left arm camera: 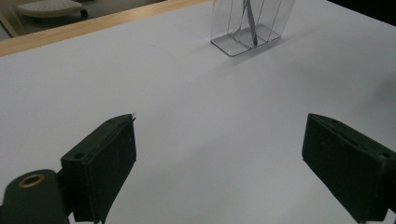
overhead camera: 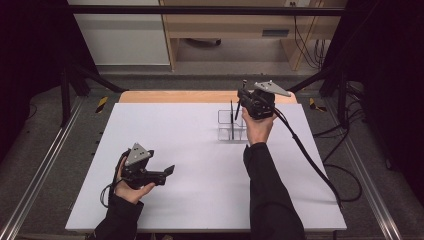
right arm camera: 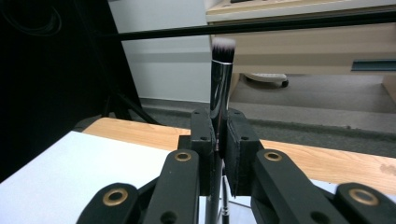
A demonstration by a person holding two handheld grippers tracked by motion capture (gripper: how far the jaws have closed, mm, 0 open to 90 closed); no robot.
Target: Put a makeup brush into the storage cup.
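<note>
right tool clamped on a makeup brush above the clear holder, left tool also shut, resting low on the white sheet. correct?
Not quite: the left tool is open. The left gripper view shows its two jaws standing wide apart with only the bare white sheet between them. The rest holds: the right tool is clamped on the makeup brush, above the clear holder.

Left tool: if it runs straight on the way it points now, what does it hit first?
Probably the clear holder. The left tool has its jaws open over bare white table, and the holder stands ahead, slightly right of centre. Depth is unclear, so a low, level path might graze the table first.
</note>
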